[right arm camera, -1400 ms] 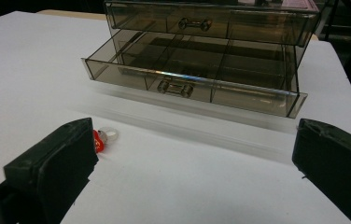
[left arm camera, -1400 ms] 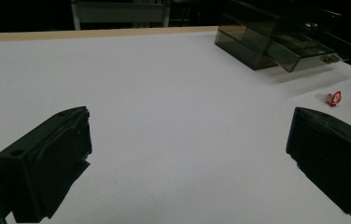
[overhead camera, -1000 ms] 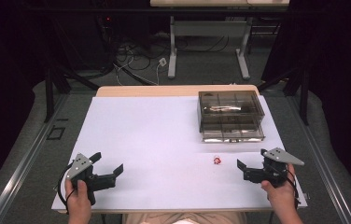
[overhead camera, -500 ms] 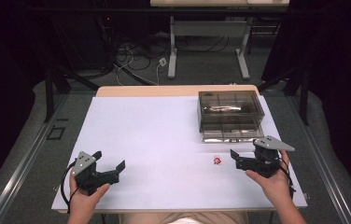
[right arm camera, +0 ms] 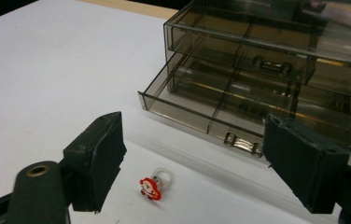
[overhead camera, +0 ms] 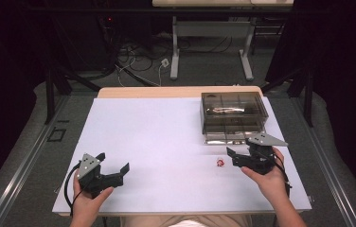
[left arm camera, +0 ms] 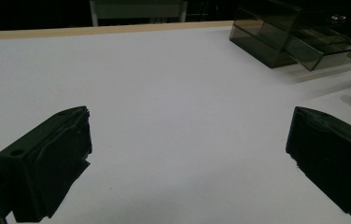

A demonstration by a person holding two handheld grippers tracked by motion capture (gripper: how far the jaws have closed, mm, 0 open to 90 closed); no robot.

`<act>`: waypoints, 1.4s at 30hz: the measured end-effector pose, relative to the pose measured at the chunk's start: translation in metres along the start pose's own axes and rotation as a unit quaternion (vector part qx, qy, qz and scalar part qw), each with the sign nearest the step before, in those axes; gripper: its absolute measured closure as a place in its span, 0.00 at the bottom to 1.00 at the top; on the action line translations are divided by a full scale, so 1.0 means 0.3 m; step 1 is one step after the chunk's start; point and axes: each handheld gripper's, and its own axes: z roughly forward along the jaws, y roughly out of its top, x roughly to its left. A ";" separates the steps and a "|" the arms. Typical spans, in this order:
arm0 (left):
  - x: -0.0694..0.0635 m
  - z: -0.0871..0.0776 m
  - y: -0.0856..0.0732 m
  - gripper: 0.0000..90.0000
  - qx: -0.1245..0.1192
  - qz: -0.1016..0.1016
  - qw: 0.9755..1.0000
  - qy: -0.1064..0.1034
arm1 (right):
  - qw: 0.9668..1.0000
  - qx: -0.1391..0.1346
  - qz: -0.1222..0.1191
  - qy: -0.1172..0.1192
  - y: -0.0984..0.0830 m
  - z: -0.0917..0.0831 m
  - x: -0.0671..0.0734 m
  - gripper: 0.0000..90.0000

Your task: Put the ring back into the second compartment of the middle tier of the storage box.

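Right gripper view: small red-and-white ring (right arm camera: 155,185) lying on the white tabletop (right arm camera: 47,70) just in front of the smoky drawer box (right arm camera: 267,88), between but untouched by the fingers (right arm camera: 96,158) of the right gripper (right arm camera: 201,172), just narrowing yet still apart. Left gripper (overhead camera: 112,172) well left of the box, spread wide, holding nothing. Likely slip: closing off-centre, flicking the tiny ring toward the box's open bottom drawer (right arm camera: 197,107).
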 end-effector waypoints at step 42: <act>0.027 -0.006 -0.007 0.02 -0.005 -0.030 1.000 0.005 | 0.991 0.119 0.042 0.054 -0.081 0.164 0.056 0.30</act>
